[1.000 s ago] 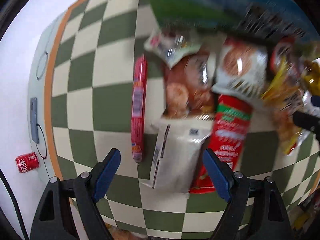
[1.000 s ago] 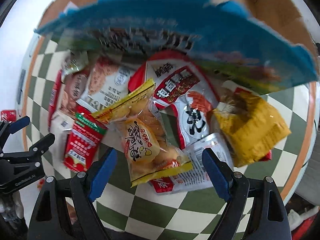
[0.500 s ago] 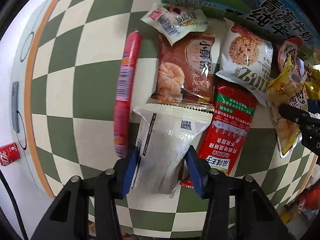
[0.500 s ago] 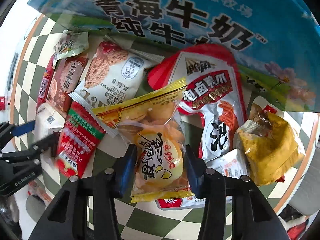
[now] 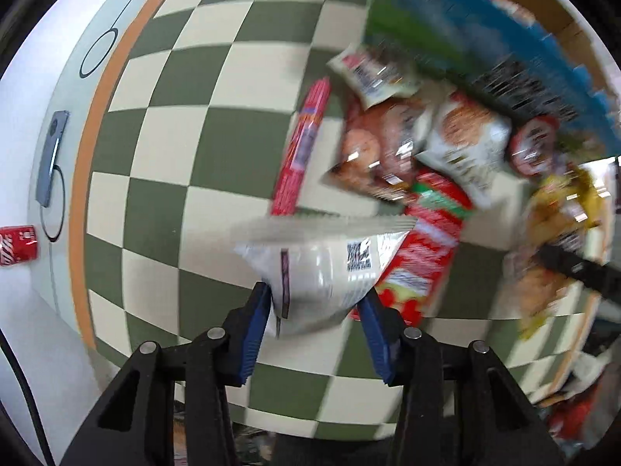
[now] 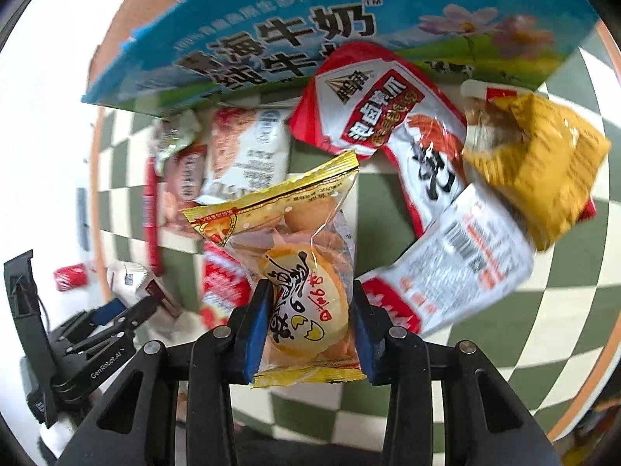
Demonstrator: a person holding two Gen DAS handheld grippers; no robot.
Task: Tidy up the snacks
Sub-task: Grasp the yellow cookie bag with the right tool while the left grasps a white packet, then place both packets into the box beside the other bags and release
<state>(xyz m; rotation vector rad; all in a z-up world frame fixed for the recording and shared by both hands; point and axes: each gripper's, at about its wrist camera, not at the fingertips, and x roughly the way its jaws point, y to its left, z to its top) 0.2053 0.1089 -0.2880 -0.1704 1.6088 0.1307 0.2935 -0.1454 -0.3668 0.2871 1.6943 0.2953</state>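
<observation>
**Snacks: one packet pinched in each gripper above the checkered cloth**

The snacks lie in a loose heap on a green-and-cream checkered tablecloth [image 5: 155, 147], in front of a blue milk carton box [image 6: 349, 23] printed with Chinese characters.

The left gripper [image 5: 314, 306] is closed on a white snack packet [image 5: 322, 264] with a QR code; its blue pads press the packet's two sides, and the packet looks raised off the cloth, though that view is blurred. Beside it lie a long red sausage stick [image 5: 302, 147], a red-and-green packet [image 5: 423, 248] and a white oat cookie bag [image 5: 465, 147].

The right gripper [image 6: 310, 310] is clamped on a yellow egg-cake packet [image 6: 302, 279], clear-fronted with round cakes inside, held up towards the camera. Behind it rest a red-and-white packet [image 6: 388, 116], a crumpled yellow bag [image 6: 543, 163] and a white packet with a barcode [image 6: 458, 264].

A red cola can [image 5: 17, 244] sits off the cloth's orange border on the white table [image 5: 23, 77], near a grey phone-like slab [image 5: 52, 159].
</observation>
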